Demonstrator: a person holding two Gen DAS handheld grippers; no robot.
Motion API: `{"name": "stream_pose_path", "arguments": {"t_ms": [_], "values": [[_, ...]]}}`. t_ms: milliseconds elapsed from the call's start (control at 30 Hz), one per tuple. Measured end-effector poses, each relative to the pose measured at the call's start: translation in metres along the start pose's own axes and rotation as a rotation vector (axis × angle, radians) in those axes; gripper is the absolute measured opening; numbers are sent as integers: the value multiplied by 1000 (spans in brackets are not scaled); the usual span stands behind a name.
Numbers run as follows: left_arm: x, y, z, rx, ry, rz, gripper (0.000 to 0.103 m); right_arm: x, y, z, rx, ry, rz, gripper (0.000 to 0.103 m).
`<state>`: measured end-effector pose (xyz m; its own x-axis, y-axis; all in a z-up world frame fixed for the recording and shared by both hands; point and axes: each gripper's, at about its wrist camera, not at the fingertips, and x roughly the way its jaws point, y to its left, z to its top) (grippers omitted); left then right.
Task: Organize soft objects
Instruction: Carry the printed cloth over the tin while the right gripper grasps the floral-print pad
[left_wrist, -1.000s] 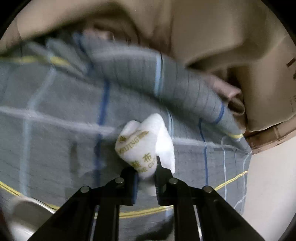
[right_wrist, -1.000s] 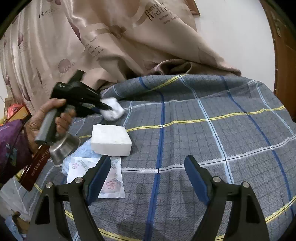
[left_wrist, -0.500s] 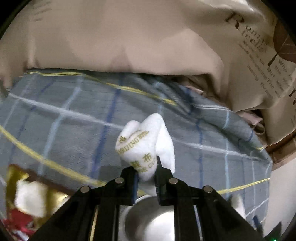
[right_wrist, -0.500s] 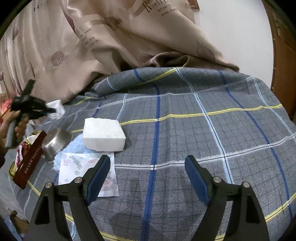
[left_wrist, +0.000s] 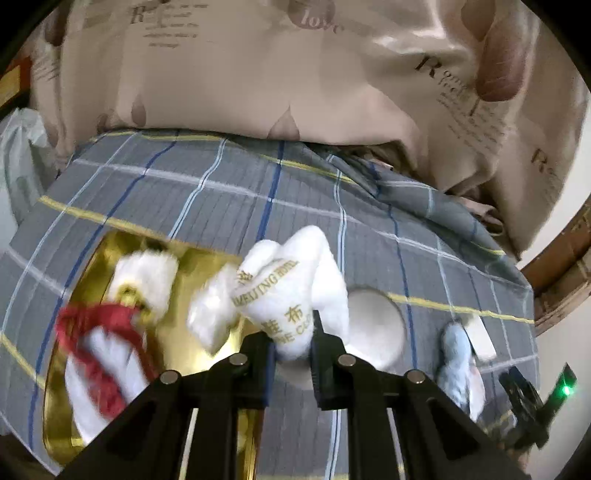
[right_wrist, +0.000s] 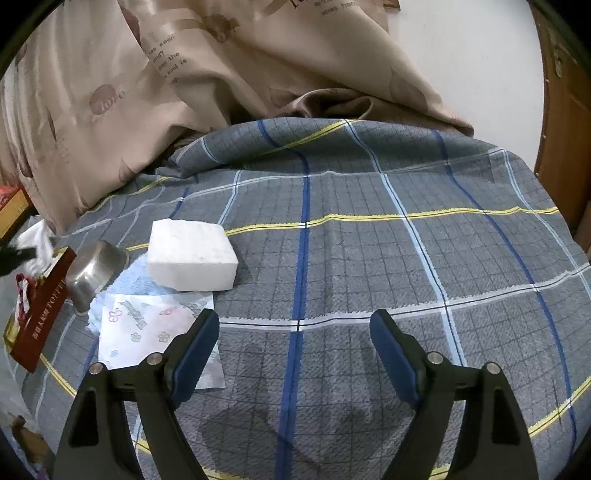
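Where white cloths (left_wrist: 144, 280) lie, gold box (left_wrist: 99, 254)

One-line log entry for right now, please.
left gripper: shut on white cloth, over gold box | right gripper: open, empty | foam block: on bed

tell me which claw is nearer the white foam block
Right. The open right claw hovers just in front of the white foam block, slightly to its right. The left claw, shut on a white cloth, is off beyond the steel bowl.

Fluffy white cloth (left_wrist: 295, 291), glossy gold box (left_wrist: 192, 354) (mirror-like), shiny metal bowl (right_wrist: 96, 266), matt plaid bedsheet (right_wrist: 369, 258)
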<state>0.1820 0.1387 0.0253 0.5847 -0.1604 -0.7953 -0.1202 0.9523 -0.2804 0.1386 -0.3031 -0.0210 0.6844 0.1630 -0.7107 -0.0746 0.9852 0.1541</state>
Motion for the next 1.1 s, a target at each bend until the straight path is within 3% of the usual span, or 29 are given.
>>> {"name": "stream_pose_path", "arguments": {"t_ms": [233, 400, 533, 700, 900, 1100], "values": [[-48, 26, -51, -71, -86, 71, 15, -6, 2, 0, -9, -46, 10, 82], [-65, 50, -74, -152, -118, 78, 15, -11, 23, -5, -103, -28, 2, 82], [-74, 62, -86, -181, -140, 85, 15, -27, 50, -14, -113, -10, 126, 82], [-81, 66, -89, -195, -159, 69, 16, -41, 96, -27, -251, -13, 159, 84], [-81, 64, -91, -186, -150, 53, 17, -23, 124, -34, -437, 65, 95, 84], [-79, 70, -91, -205, -143, 41, 17, 8, 110, -27, -469, 143, 44, 83]]}}
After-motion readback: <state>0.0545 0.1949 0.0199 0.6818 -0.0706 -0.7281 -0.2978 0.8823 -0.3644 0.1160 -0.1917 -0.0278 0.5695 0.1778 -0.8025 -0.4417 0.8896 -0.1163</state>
